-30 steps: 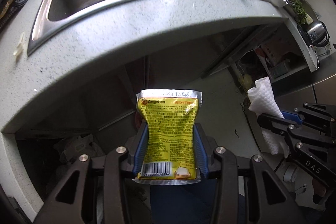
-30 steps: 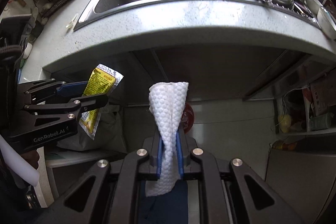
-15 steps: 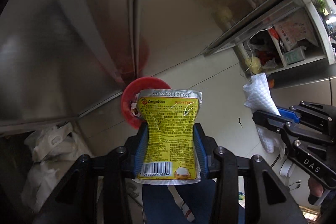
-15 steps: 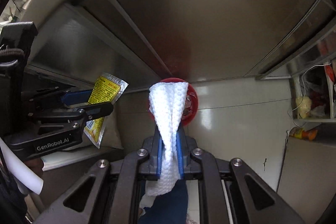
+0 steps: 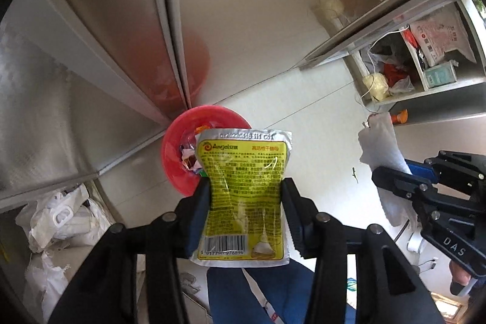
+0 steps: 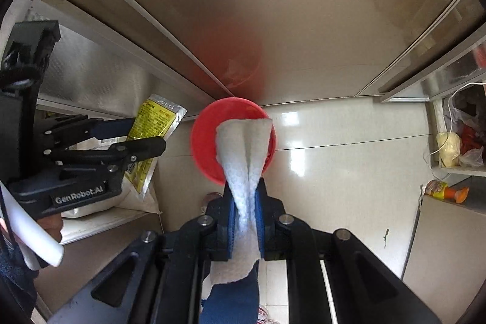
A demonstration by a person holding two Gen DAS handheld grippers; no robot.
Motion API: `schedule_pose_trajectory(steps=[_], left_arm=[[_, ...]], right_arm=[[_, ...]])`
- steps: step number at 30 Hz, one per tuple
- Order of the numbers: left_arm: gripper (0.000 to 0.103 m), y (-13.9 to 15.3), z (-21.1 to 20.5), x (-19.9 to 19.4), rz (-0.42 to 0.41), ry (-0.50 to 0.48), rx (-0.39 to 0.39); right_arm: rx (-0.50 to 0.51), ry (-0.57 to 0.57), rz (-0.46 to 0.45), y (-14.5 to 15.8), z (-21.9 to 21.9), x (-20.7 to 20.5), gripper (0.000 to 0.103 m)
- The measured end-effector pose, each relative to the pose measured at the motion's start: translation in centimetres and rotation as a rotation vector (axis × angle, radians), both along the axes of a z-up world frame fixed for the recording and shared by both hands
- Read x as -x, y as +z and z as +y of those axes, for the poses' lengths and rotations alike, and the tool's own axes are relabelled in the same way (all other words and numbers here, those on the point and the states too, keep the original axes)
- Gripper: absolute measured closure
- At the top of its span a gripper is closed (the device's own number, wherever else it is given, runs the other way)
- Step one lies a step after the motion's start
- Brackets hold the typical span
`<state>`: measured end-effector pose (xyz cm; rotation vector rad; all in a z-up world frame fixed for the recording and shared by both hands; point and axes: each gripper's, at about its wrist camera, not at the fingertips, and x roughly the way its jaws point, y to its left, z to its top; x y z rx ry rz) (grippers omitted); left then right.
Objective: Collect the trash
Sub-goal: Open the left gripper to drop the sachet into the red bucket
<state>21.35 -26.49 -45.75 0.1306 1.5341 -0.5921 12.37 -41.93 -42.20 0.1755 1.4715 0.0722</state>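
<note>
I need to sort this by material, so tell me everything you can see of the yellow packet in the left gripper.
The yellow packet is a flat foil-like sachet with silver sealed edges, dense printed text, a logo at its top and a barcode at its bottom. It stands upright between the fingers of the left gripper, whose jaws are opening, its side edges against the pads. It looks creased and empty. Behind and below it is a red bin holding wrappers. The right view shows it edge-on.

Yeast packet and paper towel side by side above the bin, against cabinet doors.
</note>
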Motion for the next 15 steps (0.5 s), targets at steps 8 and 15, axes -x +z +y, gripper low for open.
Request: schedule_pose_trajectory(steps=[8,15], left_arm=[[0.055,-0.4,0.8,0.1,-0.011,-0.008,0.024],[0.015,-0.2,1.5,0.6,-0.032,-0.006,0.064]], right_arm=[[-0.005,0.023,-0.017,1.3,1.4,0.1,0.093],[-0.003,0.038,-0.026,1.6,2.2,0.6,0.093]])
